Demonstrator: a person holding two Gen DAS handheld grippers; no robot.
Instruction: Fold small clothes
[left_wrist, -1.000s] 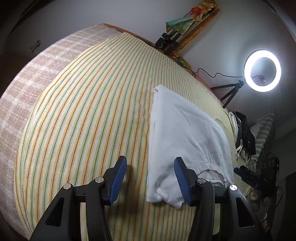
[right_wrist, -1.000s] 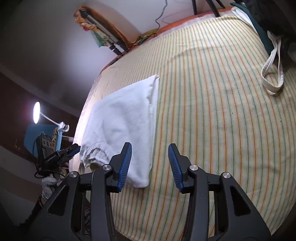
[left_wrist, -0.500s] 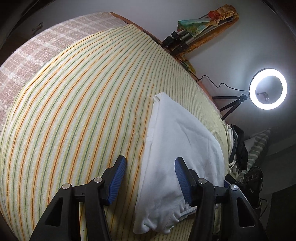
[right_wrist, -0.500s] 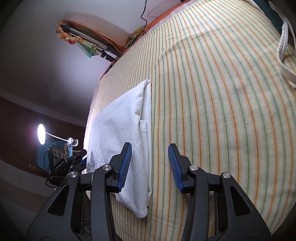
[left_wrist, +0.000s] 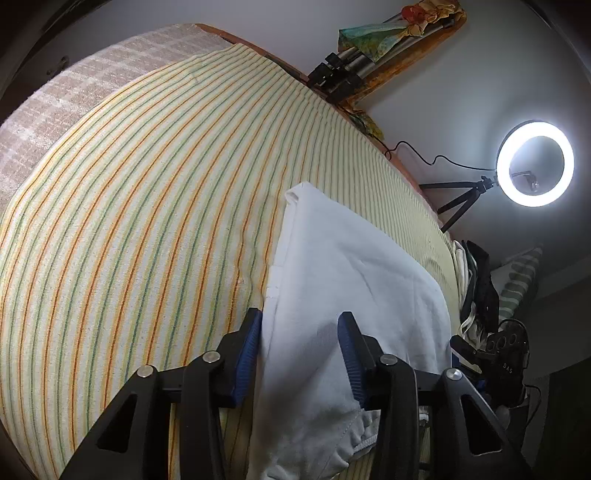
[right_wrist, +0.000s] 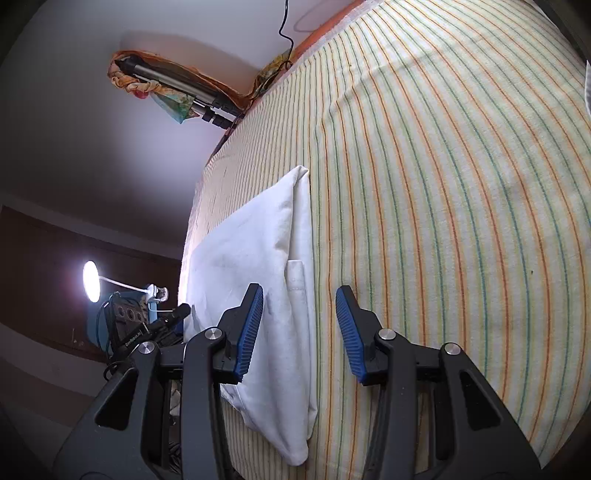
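Observation:
A white garment lies folded into a long strip on the striped bed cover. My left gripper is open, its blue pads straddling the near end of the strip, the cloth between the jaws. In the right wrist view the same garment runs away from me. My right gripper is open over its long right edge, left pad above the cloth, right pad above the cover.
A lit ring light on a tripod stands beyond the bed's far edge. A tripod wrapped in colourful cloth leans on the wall. Bags and dark gear sit at the bed's right side. A desk lamp glows at left.
Both grippers have moved forward and lower over the garment's near end. The left jaws now straddle the cloth. The right gripper has shifted left over the strip's edge.

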